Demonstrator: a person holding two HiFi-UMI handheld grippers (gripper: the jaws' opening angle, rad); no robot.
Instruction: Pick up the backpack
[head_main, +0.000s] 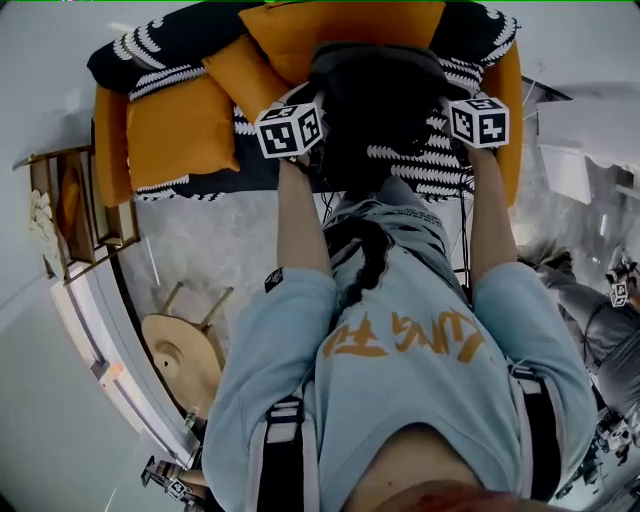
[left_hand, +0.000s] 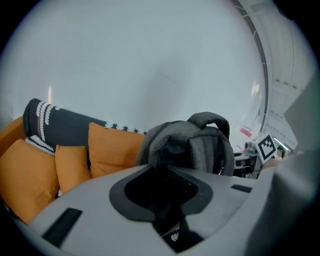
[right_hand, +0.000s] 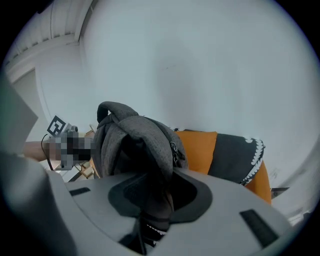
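Note:
The dark grey backpack hangs between my two grippers in front of the sofa. In the head view my left gripper is at its left side and my right gripper at its right side. The backpack hides both sets of jaws there. In the left gripper view the backpack rises just past the left gripper, whose jaws are shut on dark fabric. In the right gripper view the backpack fills the middle, and the right gripper is shut on a strap of it.
Behind the backpack stands a sofa with orange cushions and a black throw with white pattern. A round wooden stool and a wooden shelf are at the left. A white wall lies beyond.

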